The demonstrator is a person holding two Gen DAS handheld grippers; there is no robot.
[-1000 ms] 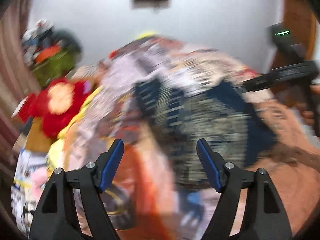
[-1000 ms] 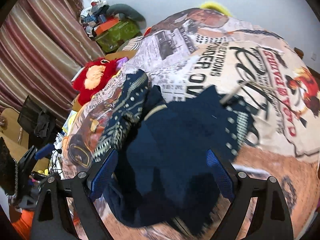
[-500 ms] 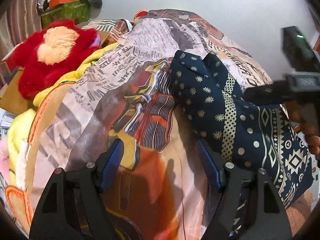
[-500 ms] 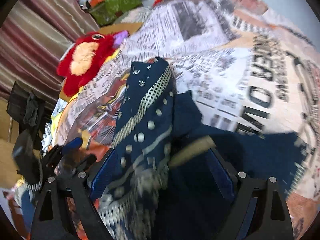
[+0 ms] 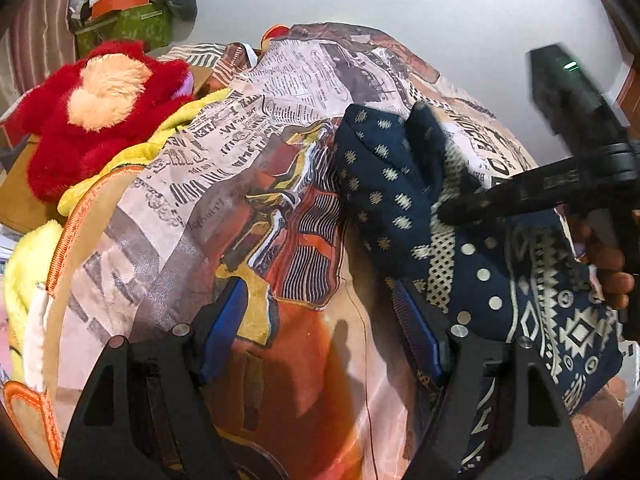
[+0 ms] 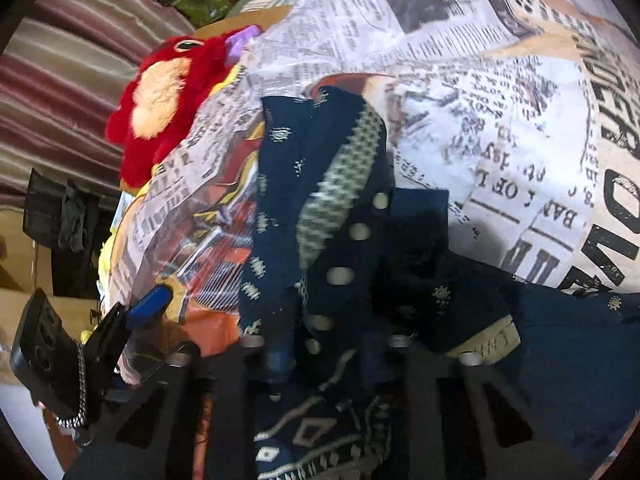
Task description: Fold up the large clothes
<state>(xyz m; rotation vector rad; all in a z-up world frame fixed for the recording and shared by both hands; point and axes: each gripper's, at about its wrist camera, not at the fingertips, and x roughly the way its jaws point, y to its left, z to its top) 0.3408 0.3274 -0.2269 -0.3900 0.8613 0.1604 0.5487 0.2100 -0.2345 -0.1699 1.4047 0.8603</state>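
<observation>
No fold is showing yet: the right gripper [image 6: 324, 344], jaws just closing, is pinching the crumpled navy garment [image 6: 340, 240] near the bed's [image 5: 320, 380] edge, while the left gripper [image 5: 320, 332] is hovering spread beside it

Red plush toy [image 5: 96, 120] with cream patch lies beside newspaper-print bedspread [image 5: 248, 152]. Yellow blanket [image 5: 28, 264] under its edge. Green box [image 5: 124, 32], orange box [image 5: 120, 0] on top. Striped curtain [image 6: 68, 92] behind.
</observation>
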